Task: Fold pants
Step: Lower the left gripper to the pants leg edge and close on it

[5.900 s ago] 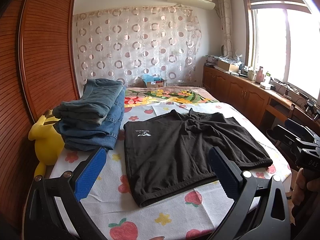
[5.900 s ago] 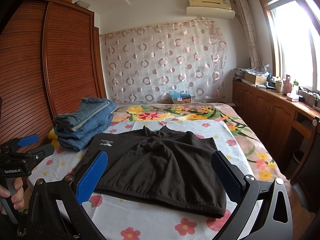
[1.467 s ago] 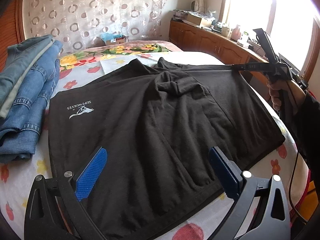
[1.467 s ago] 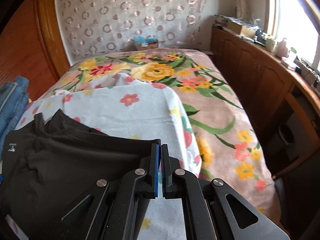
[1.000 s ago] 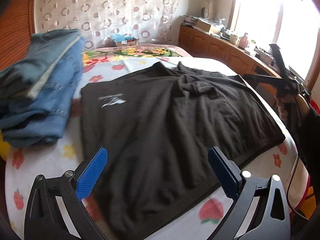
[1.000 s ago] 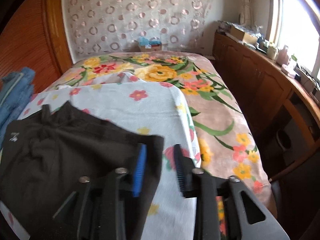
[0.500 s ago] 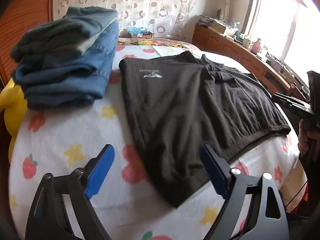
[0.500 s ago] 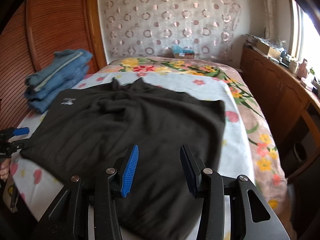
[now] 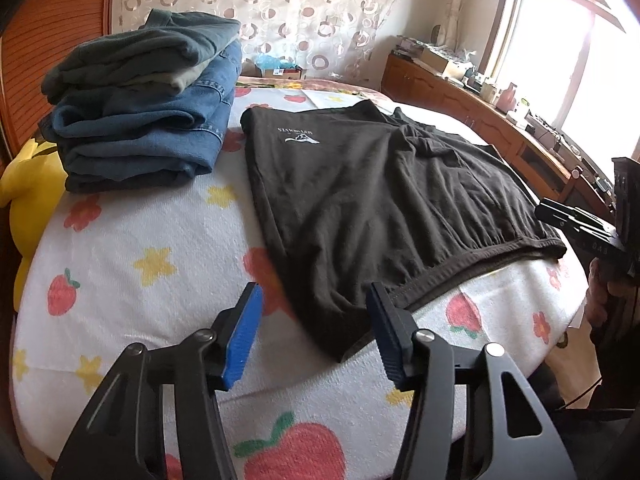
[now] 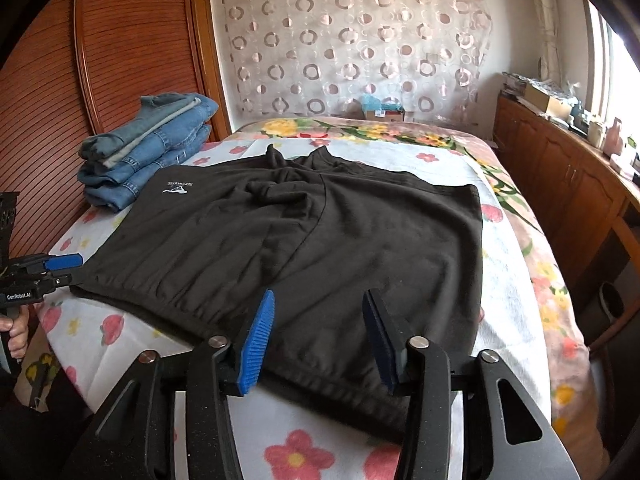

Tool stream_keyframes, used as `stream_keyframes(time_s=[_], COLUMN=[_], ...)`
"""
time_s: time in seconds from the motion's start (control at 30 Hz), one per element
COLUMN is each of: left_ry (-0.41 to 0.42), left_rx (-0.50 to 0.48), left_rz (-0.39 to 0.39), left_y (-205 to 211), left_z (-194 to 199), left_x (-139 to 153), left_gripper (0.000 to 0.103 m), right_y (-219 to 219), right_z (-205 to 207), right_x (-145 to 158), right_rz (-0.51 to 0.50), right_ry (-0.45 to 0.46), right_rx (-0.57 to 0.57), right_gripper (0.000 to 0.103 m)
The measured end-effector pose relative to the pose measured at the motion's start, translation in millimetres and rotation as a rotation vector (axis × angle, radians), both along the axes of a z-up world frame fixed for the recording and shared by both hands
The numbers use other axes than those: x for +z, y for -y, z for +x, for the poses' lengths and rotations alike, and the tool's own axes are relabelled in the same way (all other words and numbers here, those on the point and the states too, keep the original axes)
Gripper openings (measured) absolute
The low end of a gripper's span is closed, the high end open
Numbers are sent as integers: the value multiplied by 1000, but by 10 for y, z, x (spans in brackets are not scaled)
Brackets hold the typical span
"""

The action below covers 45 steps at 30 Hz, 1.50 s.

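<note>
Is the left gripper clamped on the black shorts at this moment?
No: in the left wrist view the left gripper stands open above the near corner of the black shorts, which lie flat between its blue pads, ungripped.

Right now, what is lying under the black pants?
The black pants lie flat on a white sheet printed with fruit and flowers. The sheet shows around their edges; whatever is directly beneath the fabric is covered.

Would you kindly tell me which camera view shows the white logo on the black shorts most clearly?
The left wrist view: the white logo sits fairly near and large on the black shorts, with lettering and emblem distinguishable. In the right wrist view the logo appears smaller, farther away and harder to make out.
</note>
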<state>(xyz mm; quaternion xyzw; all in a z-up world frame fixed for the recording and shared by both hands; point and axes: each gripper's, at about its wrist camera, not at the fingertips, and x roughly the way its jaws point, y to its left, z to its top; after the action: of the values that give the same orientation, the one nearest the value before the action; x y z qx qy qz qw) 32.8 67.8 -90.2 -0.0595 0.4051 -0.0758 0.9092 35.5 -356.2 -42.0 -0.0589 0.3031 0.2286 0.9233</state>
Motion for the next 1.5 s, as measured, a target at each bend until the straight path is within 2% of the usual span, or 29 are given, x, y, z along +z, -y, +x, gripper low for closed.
stream_keyframes(time_s=[0.27,0.37,0.43,0.53,0.97,1.1,1.17,1.23,1.27,1.33,1.37,1.5], left_ry=[-1,-1,1,14,68,82,57,40,34,19,8,-40], left_rx=[-6,-15,-19,-25,-88,-88,-71,-33,-15,11,21,31], left_rz=[38,33,38,39,55,54,77,113,127,136,136,133], left_y=[83,93,111,139,403,437,420,383,361,300,265,191], left_z=[-12,-2,8,8,130,161,182,185,183,176,172,170], left_x=[-38,-38,-38,-4,298,375,354,312,288,227,191,37], left_gripper=[43,32,16,8,2,2,3,18,22,38,42,43], right_y=[-35,-93,-112,-110,-25,-36,-62,-94,-90,-108,-102,-119], right_z=[-113,-117,-133,-155,-83,-118,-135,-143,-142,-133,-123,-113], right_x=[-23,-38,-58,-106,-185,-202,-217,-231,-246,-282,-286,-296], right_rz=[23,26,28,33,71,81,81,82,82,82,83,83], right_ry=[4,5,3,-5,-42,-34,-30,-30,-31,-38,-42,-49], right_rx=[7,2,-2,-9,-34,-35,-32,-26,-25,-23,-23,-18], right_gripper=[51,51,51,51,51,51,51,51,51,51,51,51])
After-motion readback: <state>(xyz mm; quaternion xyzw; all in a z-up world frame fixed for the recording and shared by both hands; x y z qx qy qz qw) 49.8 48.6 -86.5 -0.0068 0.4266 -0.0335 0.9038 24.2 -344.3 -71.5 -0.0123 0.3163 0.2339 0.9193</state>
